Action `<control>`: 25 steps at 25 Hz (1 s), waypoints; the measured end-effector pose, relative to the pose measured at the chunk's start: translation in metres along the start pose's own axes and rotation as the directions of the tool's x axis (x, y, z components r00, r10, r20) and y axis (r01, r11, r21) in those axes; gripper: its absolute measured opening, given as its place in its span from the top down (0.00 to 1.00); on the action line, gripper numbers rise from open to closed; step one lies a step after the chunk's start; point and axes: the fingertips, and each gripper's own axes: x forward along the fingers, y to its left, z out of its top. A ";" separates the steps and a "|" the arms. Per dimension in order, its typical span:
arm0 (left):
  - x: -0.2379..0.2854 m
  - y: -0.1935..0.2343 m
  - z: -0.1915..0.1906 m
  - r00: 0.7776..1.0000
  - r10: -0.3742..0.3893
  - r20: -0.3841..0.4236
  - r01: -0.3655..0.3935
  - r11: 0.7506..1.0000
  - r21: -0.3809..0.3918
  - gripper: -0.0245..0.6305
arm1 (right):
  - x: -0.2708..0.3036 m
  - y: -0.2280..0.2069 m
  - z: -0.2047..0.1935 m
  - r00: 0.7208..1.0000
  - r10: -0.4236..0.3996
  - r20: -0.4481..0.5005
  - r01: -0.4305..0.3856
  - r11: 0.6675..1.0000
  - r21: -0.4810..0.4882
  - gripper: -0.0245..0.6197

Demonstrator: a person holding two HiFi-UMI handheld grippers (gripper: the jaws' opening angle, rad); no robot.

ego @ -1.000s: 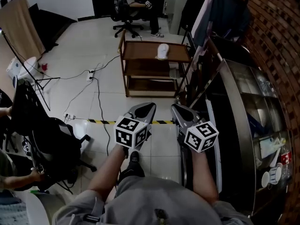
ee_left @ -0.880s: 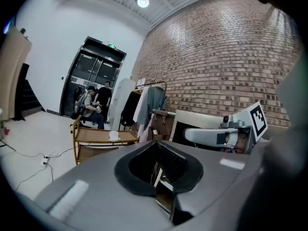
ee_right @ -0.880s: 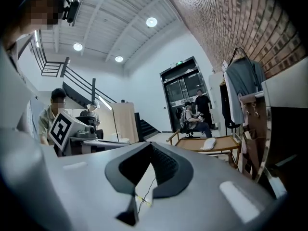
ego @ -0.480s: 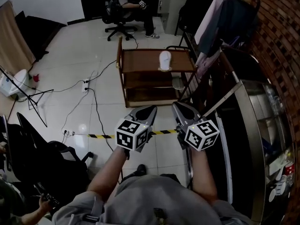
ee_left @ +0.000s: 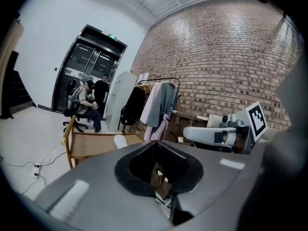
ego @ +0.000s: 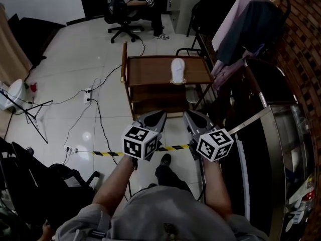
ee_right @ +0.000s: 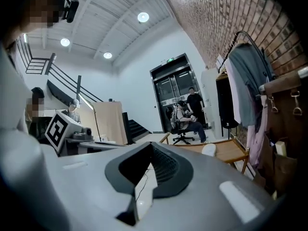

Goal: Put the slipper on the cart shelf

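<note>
Wooden cart (ego: 150, 67) stood well ahead of both jaws. Left gripper (ego: 161, 114) and right gripper (ego: 186, 115), side by side, each had jaws pressed together on nothing. White slipper (ego: 177, 70) lay on the cart's top, straight ahead between the two pairs and well apart from them. By my judgement the approach came first: close in level, part one pair only once near the slipper, grip it across its middle, then lower it onto a shelf beneath.
</note>
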 end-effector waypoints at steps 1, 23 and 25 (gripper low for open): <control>0.009 0.007 0.003 1.000 0.003 0.000 -0.003 1.000 0.002 0.95 | 0.008 -0.008 0.002 1.000 0.001 0.001 -0.001 1.000 0.001 0.96; 0.198 0.152 0.031 0.990 0.074 -0.124 -0.074 0.997 0.003 0.95 | 0.190 -0.203 -0.015 0.981 -0.112 -0.158 0.114 0.994 0.004 0.96; 0.213 0.165 0.032 0.991 0.051 -0.127 -0.051 0.999 0.004 0.95 | 0.202 -0.216 -0.021 0.972 -0.154 -0.175 0.158 0.987 0.005 0.96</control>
